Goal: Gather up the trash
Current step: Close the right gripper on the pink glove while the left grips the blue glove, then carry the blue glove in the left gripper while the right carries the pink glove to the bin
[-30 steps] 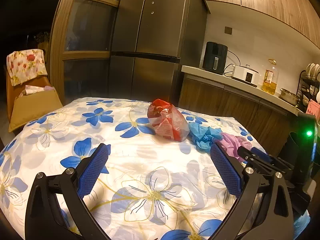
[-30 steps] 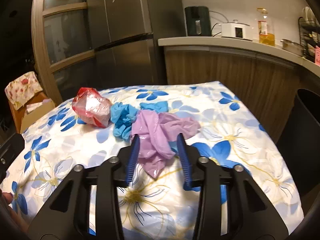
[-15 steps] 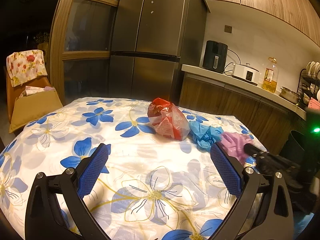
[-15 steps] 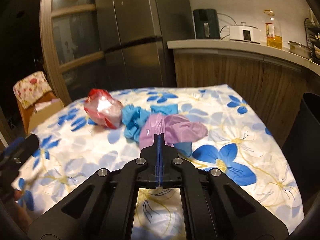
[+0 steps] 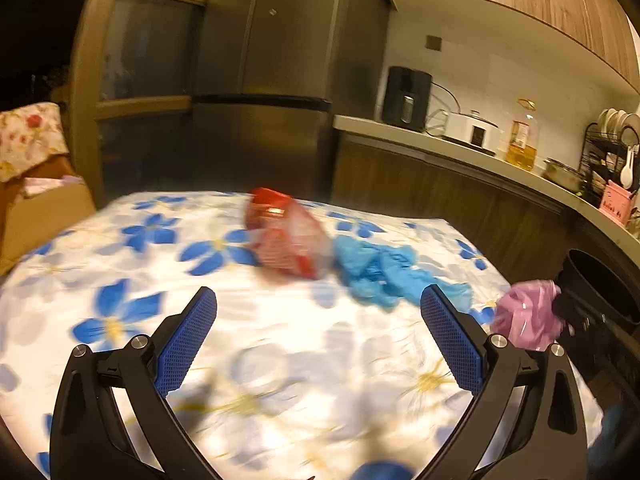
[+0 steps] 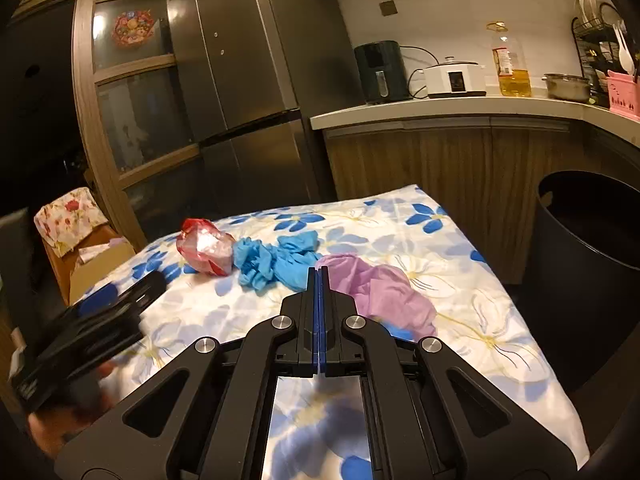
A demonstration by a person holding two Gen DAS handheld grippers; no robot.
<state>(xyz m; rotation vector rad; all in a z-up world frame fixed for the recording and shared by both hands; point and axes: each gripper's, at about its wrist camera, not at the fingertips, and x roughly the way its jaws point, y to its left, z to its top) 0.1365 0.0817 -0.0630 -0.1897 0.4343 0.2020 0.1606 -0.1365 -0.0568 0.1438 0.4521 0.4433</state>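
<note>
A crumpled purple plastic bag (image 6: 384, 292) hangs from my right gripper (image 6: 319, 276), which is shut on its edge and holds it lifted above the floral tablecloth (image 6: 472, 312). In the left wrist view the purple bag (image 5: 526, 316) shows at the right beside the black bin (image 5: 600, 276). A red and clear wrapper (image 5: 286, 238) and crumpled blue gloves (image 5: 380, 270) lie on the table ahead of my left gripper (image 5: 318, 320), which is open and empty above the cloth. The wrapper (image 6: 206, 246) and gloves (image 6: 276, 258) also show in the right wrist view.
A black bin (image 6: 588, 248) stands off the table's right edge. Behind it is a wooden counter (image 6: 460, 110) with appliances and an oil bottle. A steel fridge (image 6: 248, 92) stands behind the table. A cardboard box (image 5: 44, 212) sits at the left.
My right gripper closed on the purple bag and lifted it off the table toward the right. My left gripper moved forward and turned right; its view is blurred.
</note>
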